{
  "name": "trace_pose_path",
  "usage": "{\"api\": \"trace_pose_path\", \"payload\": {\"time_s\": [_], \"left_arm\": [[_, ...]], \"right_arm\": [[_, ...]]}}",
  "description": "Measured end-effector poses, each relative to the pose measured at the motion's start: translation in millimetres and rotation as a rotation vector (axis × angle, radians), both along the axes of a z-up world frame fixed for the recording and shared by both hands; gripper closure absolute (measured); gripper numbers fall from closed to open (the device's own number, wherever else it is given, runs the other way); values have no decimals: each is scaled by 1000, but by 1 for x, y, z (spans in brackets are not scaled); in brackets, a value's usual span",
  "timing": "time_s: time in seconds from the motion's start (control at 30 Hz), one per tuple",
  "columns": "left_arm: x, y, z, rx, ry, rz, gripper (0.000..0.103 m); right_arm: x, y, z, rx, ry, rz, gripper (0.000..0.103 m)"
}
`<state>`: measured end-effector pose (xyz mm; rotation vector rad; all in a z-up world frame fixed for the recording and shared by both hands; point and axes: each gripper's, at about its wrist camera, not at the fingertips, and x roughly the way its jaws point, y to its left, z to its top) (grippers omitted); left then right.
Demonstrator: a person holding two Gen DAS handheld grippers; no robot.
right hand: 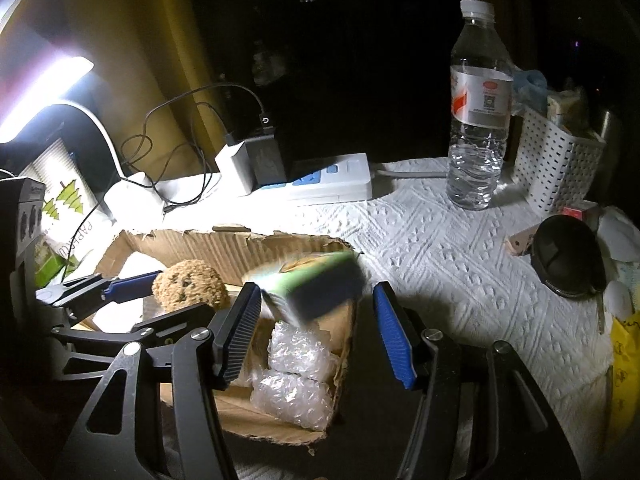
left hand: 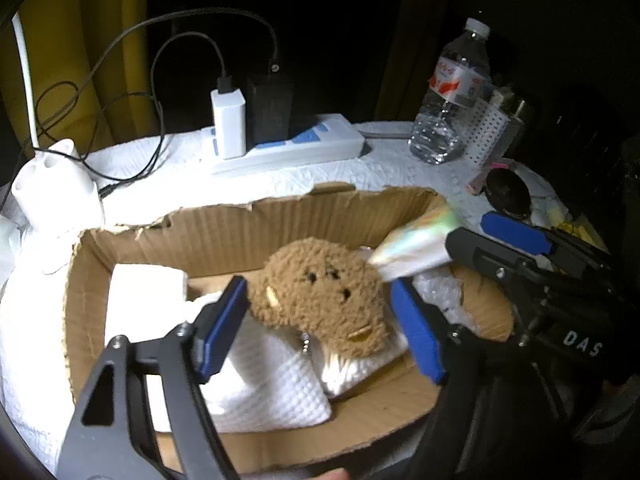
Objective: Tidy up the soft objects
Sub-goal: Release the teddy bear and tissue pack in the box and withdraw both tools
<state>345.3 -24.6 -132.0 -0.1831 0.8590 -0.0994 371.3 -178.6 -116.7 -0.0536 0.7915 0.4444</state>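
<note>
A torn cardboard box sits on a white-covered table. A brown plush toy lies in it on a white cloth. My left gripper is open, its blue pads on either side of the plush, not clamping it. In the right wrist view the plush sits at the box's left. My right gripper is open; a blurred green tissue pack is between and just beyond its fingers, over the box, apparently loose. That pack shows in the left view. Bubble wrap rolls lie below.
A power strip with chargers and cables lies behind the box. A water bottle and a white perforated basket stand at the back right. A black round pouch lies on the right. A lit lamp is at the left.
</note>
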Motion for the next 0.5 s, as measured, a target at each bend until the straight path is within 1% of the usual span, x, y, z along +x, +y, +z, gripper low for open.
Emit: {"api": "trace_pose_path", "payload": {"time_s": [0.07, 0.3, 0.5], "left_arm": [[-3, 0, 4, 1, -10, 0, 22], [-21, 4, 19, 5, -42, 16, 21], [-44, 9, 32, 7, -73, 22, 20]], "right_arm": [[-2, -1, 3, 4, -4, 0, 42], [-19, 1, 13, 1, -25, 3, 41], [-41, 2, 25, -5, -48, 7, 41]]}}
